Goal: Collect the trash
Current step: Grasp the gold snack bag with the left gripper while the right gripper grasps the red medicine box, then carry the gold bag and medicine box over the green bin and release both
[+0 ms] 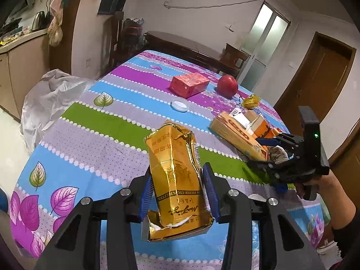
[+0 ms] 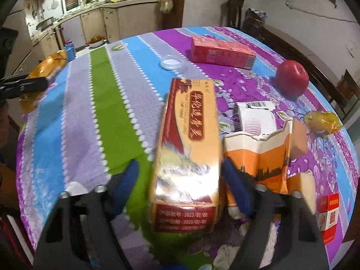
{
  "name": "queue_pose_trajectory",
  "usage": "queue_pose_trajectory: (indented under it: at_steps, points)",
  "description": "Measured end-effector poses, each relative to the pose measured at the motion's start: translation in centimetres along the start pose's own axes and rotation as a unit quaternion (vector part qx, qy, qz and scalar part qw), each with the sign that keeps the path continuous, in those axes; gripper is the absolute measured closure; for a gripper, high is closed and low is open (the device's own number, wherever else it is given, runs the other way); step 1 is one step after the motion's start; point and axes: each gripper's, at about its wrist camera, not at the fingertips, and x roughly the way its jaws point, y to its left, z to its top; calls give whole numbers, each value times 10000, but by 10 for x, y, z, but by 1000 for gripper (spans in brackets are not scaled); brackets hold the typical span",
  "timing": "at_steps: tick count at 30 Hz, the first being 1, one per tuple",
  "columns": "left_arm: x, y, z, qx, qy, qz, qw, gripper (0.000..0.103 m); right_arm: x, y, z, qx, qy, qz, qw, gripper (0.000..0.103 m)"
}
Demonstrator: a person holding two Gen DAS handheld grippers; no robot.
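Observation:
My left gripper [image 1: 178, 193] is shut on a crumpled gold cigarette carton [image 1: 177, 180] and holds it above the table. The carton also shows at the left edge of the right wrist view [image 2: 46, 67]. My right gripper [image 2: 180, 184] is open around a long orange and red medicine box [image 2: 189, 148] that lies on the striped tablecloth [image 2: 101, 112]; the left pad stands apart from the box, the right pad is close to it. The box also shows in the left wrist view [image 1: 238, 137], with the right gripper [image 1: 270, 153] at its near end.
A torn orange carton [image 2: 258, 155], a white box [image 2: 256, 117], a yellow wrapper [image 2: 324, 121], a red apple [image 2: 292, 78], a red box [image 2: 222, 51] and a clear lid [image 2: 171, 64] lie on the table. A white bag [image 1: 45, 99] hangs off its left edge.

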Motion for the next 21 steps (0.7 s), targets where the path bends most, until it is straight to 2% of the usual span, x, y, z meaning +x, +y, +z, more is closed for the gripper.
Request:
queue_pose_trajectory:
  at_steps: [3,6,9,12,16,21]
  points:
    - [1,-3,1,12,10,-9,10000,60,-8,-2,2,232,-148,159,9995,48]
    - [0,-9,3,88,-15,-15,10000,60,-33,10,2,262,-500,135,9983,49]
    - [0,-21,6,162,-18,-79,9998,59,-68,14,-2,574,-982,234,9932,49]
    - [2,-39,9,334,-15,-61,9994,59,-107,13,-16,999,-1443,268,9841,49]
    - [12,-69,13,649,63,43,9979,59,-146,10,-46,1587,-1818,328,9699,49]
    - [34,-122,14,1182,61,294,9925,59,-173,6,-81,2127,-2000,176,9563,49]
